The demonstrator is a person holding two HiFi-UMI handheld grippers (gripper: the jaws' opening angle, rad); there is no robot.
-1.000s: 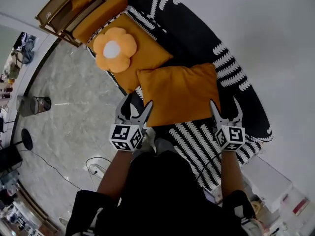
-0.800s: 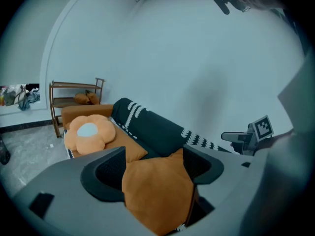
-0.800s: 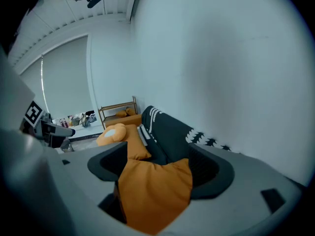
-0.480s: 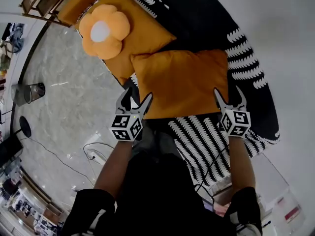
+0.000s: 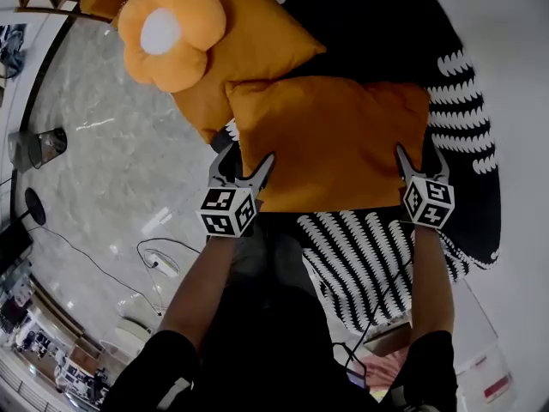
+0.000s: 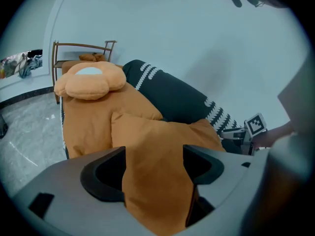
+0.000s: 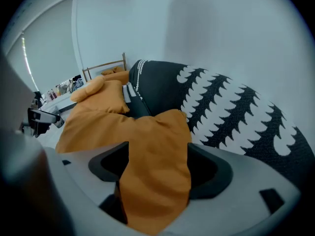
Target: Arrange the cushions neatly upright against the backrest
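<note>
A square orange cushion point(image 5: 330, 140) lies flat on the sofa seat in the head view. My left gripper point(image 5: 247, 157) is at its near left corner and my right gripper point(image 5: 420, 157) at its near right corner. In the left gripper view that corner point(image 6: 157, 156) lies between wide jaws; the right gripper view shows the other corner point(image 7: 152, 151) the same way. Both grippers are open and I see no squeeze on the fabric. A second orange cushion point(image 5: 257, 45) lies farther left with a flower-shaped cushion point(image 5: 167, 26) on it. The black backrest point(image 5: 463, 84) with white marks runs behind them.
The striped seat point(image 5: 360, 256) shows below the near cushion. Grey marble floor point(image 5: 94, 170) lies left of the sofa, with a power strip and cable point(image 5: 163, 264) and a small bin point(image 5: 34, 148). A wooden rack point(image 6: 81, 50) stands past the sofa's far end.
Both grippers have come down onto the near cushion's front corners, which now sit between the jaws. The head view has moved closer to the sofa.
</note>
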